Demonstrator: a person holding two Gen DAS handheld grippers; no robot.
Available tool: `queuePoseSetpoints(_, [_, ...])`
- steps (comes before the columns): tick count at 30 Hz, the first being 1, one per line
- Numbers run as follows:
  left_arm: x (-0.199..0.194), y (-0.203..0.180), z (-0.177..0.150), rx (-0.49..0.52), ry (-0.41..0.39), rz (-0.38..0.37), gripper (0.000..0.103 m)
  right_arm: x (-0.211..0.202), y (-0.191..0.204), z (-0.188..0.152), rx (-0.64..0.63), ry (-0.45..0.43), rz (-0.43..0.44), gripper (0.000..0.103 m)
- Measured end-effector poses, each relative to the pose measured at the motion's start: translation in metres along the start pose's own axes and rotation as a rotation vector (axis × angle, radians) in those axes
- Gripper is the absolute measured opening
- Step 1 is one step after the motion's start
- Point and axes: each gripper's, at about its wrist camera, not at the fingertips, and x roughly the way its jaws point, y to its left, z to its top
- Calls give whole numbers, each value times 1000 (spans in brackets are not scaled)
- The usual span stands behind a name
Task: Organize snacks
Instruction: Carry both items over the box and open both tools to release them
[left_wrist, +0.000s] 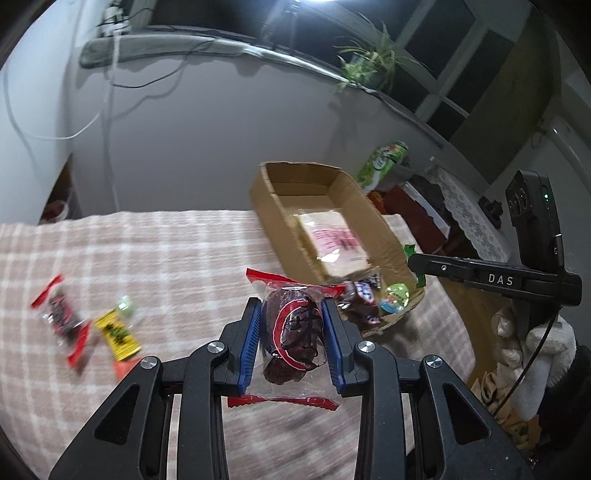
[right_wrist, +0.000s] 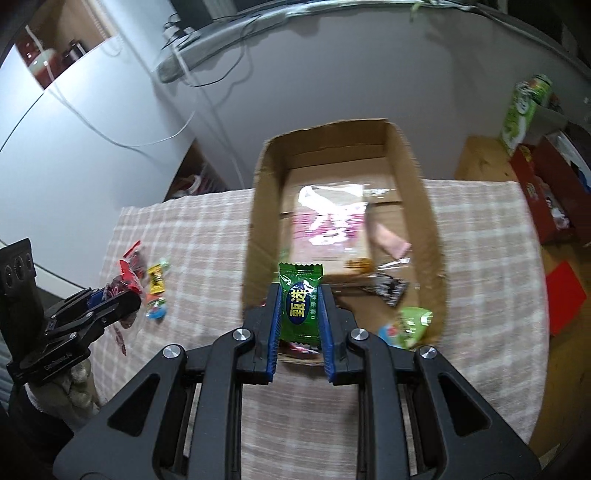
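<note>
Blue-padded fingers (left_wrist: 248, 347) of left gripper (left_wrist: 291, 343) pinched on clear red-edged packet of dark dried fruit (left_wrist: 291, 332), held above checked tablecloth (left_wrist: 166, 251). Narrow gap only, filled by the packet. Right gripper (right_wrist: 300, 325) likewise clamped on green wrapped candy (right_wrist: 300, 306), upright between its pads, just over near wall of cardboard box (right_wrist: 432, 229).

From left wrist view: loose on cloth at 9 o'clock, second red-edged fruit packet (left_wrist: 61, 321), and just beside it yellow candy (left_wrist: 118, 334). At 2 o'clock, open box with several wrapped snacks (left_wrist: 364, 295) at its near end and flat clear pouch with pink print (left_wrist: 338, 240) further in. Right gripper's black body at 3 o'clock, held in white-gloved hand (left_wrist: 535, 354).

From right wrist view: inside box at 2 o'clock, light green packet (right_wrist: 413, 323) and dark wrapper (right_wrist: 388, 290). Beyond box at 1 o'clock, green can (right_wrist: 524, 110) standing off the cloth. Grey wall behind with hanging cables (right_wrist: 207, 85).
</note>
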Motion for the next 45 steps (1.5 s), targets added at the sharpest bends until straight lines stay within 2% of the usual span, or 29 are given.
queuePoseSetpoints(13, [51, -44, 23, 81, 46, -46, 31, 9, -41, -4, 54, 11, -60, 20])
queuePoseSetpoints(23, [70, -64, 29, 119, 72, -54, 31, 16, -52, -5, 72, 20, -67, 20])
queuePoseSetpoints(39, [87, -80, 36, 171, 103, 8, 32, 23, -58, -2, 68, 28, -75, 20])
queuePoseSetpoints(41, [88, -81, 36, 173, 105, 21, 37, 23, -58, -1, 68, 27, -79, 22])
queuePoseSetpoints(44, [86, -80, 38, 177, 99, 23, 38, 23, -59, 0, 69, 27, -87, 25])
queuePoseSetpoints(45, [85, -81, 38, 180, 96, 26, 39, 23, -59, 0, 71, 27, -92, 32])
